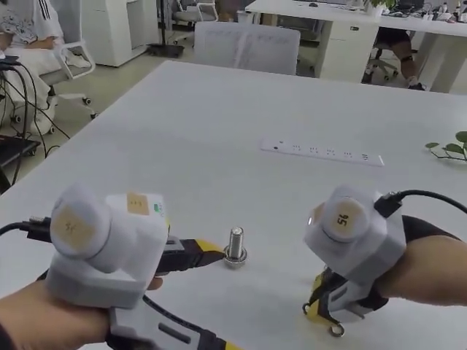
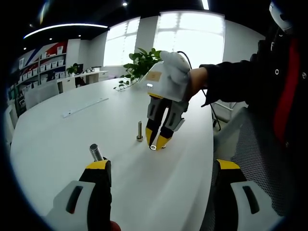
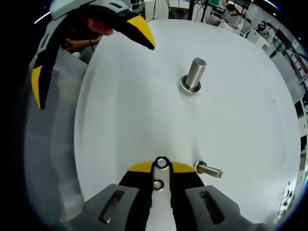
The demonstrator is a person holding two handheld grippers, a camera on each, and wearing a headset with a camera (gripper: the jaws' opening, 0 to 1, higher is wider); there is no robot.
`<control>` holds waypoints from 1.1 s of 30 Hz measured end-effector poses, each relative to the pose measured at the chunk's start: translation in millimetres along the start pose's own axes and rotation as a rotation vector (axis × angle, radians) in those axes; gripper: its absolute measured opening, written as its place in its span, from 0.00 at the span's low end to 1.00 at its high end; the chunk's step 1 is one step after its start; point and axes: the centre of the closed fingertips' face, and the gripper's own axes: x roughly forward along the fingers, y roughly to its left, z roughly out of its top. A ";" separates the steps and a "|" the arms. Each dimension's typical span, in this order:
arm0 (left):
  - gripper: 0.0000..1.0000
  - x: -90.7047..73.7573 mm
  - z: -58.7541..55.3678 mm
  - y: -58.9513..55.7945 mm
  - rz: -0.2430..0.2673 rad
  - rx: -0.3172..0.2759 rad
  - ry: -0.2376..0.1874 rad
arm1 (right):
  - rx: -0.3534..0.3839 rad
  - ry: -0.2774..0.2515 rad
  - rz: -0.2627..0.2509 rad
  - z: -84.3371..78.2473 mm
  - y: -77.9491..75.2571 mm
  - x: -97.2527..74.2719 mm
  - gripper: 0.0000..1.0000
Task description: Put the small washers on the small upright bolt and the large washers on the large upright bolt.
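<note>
Pinching a small washer (image 3: 162, 163): right gripper (image 3: 162, 167) jaws narrow, clamped on it, low over the table (image 1: 219, 146). The small upright bolt (image 3: 208, 169) sits just beside those tips. The left gripper (image 2: 162, 166) jaws are spread wide, large upright bolt (image 2: 96, 152) near one tip. Right gripper's cap label (image 1: 343, 217) reads 54.
</note>
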 end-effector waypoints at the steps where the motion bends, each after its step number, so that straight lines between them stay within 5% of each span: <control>1: 0.88 0.0 0.0 0.1 0.000 0.000 0.000 | -0.001 -0.001 -0.004 -0.7 -1.0 -2.7 0.13; 33: 0.88 3.5 -1.7 -0.1 -0.003 0.003 0.012 | 0.037 0.039 -0.078 -41.6 -25.1 -48.8 0.13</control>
